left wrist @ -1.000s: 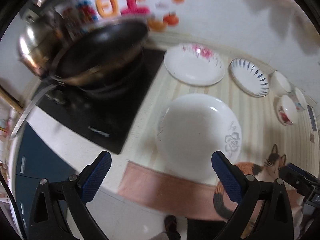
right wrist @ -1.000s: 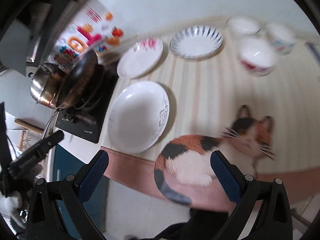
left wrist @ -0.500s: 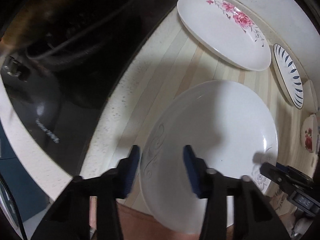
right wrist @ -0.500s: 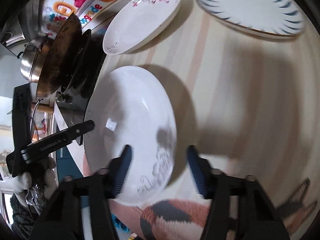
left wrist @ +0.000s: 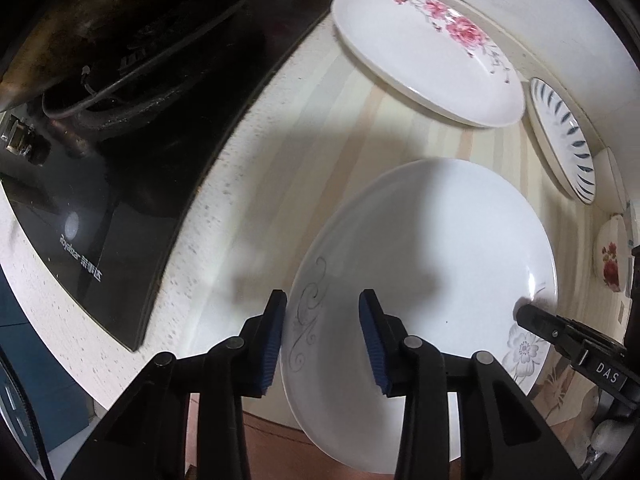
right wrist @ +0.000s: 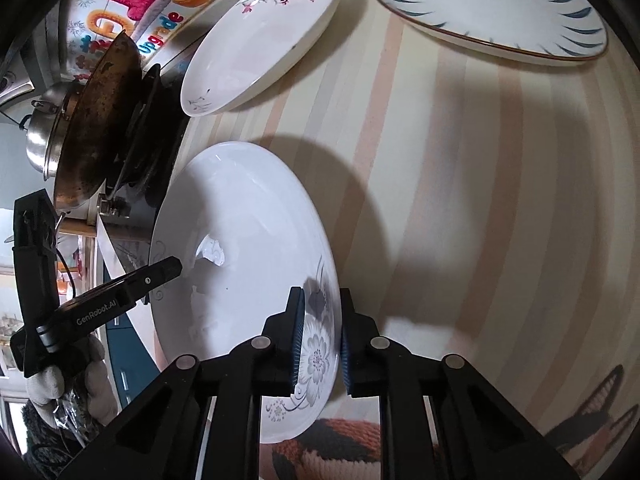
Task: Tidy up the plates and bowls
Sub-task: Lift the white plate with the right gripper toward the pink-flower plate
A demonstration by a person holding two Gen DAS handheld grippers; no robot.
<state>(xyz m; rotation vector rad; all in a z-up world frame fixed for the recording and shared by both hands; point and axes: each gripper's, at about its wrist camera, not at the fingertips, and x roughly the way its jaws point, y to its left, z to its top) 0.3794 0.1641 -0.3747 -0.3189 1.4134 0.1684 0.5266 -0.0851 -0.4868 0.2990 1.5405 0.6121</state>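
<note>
A large white plate with grey flower print (left wrist: 432, 264) lies on the striped counter; it also shows in the right wrist view (right wrist: 240, 240). My left gripper (left wrist: 322, 336) straddles its left rim, its blue pads close on either side of the rim with a gap still showing. My right gripper (right wrist: 320, 340) straddles the opposite rim at the grey flower, its pads close against it. A pink-flowered plate (left wrist: 424, 52) and a blue-leaf plate (left wrist: 564, 140) lie farther back; both show in the right wrist view, pink-flowered (right wrist: 260, 36) and blue-leaf (right wrist: 488, 8).
A black induction hob (left wrist: 100, 200) with a dark wok (right wrist: 96, 120) stands to the left, a steel pot (right wrist: 44, 136) behind it. A small red-flowered bowl (left wrist: 610, 256) sits at the right. A cat-print mat (right wrist: 328, 452) lies at the counter's front edge.
Both grippers came down from above the counter to the large white plate and narrowed their jaws around its opposite rims.
</note>
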